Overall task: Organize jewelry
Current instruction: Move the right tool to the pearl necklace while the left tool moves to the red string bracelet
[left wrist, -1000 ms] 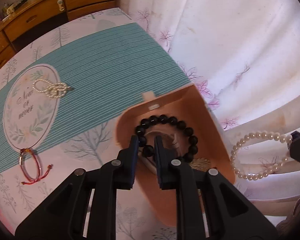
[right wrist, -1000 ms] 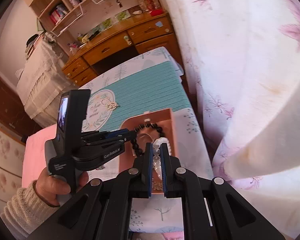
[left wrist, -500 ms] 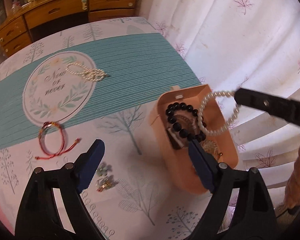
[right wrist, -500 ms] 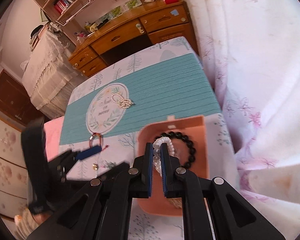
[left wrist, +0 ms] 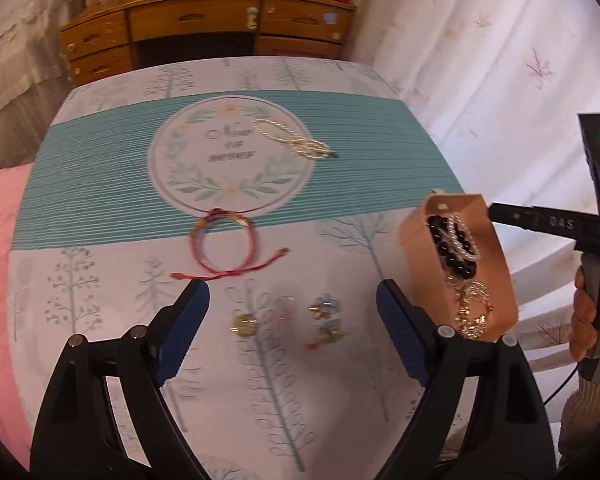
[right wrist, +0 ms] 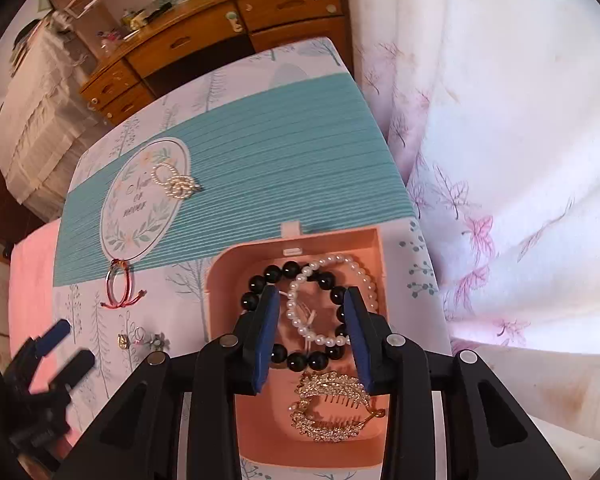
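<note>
Change: the pearl bracelet [right wrist: 332, 300], earlier clamped in the right gripper [right wrist: 312, 334], now lies in the pink box [right wrist: 374, 454] on the black bead bracelet [right wrist: 296, 360].
Right gripper: jaws opening, pads clear of pearls.
Left gripper [left wrist: 292, 334]: wide, empty, above earrings [left wrist: 324, 308] near the red cord bracelet [left wrist: 224, 252].
Far tabletop [left wrist: 340, 248]: pearl clip [left wrist: 292, 140].

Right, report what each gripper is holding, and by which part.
Nothing is held. The left gripper is open over bare tablecloth; the right gripper's jaws are opening, the pearl bracelet lying loose in the pink box.
</note>
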Demonstrator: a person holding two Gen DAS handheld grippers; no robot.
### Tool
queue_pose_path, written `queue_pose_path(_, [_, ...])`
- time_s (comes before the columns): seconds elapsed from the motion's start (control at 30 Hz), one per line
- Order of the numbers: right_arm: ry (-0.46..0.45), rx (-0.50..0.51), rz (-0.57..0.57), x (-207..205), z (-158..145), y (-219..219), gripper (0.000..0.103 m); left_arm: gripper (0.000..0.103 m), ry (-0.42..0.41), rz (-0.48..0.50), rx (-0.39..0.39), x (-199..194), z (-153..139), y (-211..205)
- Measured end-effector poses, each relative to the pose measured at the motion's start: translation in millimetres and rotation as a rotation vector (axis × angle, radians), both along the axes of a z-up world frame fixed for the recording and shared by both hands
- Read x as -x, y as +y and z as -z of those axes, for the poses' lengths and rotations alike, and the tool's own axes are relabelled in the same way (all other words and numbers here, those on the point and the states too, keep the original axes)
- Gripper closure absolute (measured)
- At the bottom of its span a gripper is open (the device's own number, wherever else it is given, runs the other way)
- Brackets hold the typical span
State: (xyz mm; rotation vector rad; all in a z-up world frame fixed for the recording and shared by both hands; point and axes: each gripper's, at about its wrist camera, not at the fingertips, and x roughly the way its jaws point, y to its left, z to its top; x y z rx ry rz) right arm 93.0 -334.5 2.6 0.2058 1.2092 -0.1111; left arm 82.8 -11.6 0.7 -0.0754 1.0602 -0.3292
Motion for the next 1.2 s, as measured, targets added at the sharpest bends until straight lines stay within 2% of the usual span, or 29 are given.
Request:
queue_pose_path(0.33, [-0.045,-0.032,-0.176,1,-22,72,0.069,0.019,0.009,-0.157,-0.096,-4,18,68])
queue_pose_path(0.53, [-0.038,-0.05,-0.255,-11,-17,112,0.069,0.02,0.049,-0.16,-0.12,-11,35,81])
queue_pose_path(0.63, [-0.03,-0.055,-0.287,-19,-12,127,0.069,0.02,0.056,-0.142,-0.101,-19,40,83])
queue_pose_path(0.73, [-0.029,-0.049,-0.304,-33,-8,133,0.069,0.026,0.07,-0.113,-0.082,-32,45,80])
queue_pose_path(1.03, [0.048,-0.057,-0.302,-120,12,131,0.069,0.03,0.153,-0.057,-0.062,-83,70,65])
queue_pose_path(1.1, [0.085,-0.069,-0.307,-144,25,133,0.062,0.03,0.156,-0.054,-0.073,-92,73,61])
queue_pose_path(1.17, [0.101,-0.072,-0.307,-163,36,135,0.046,0.03,0.159,-0.043,-0.081,-99,75,58])
queue_pose_path(1.2, [0.109,-0.065,-0.313,-174,43,137,0.042,0.03,0.162,-0.041,-0.087,-102,76,56])
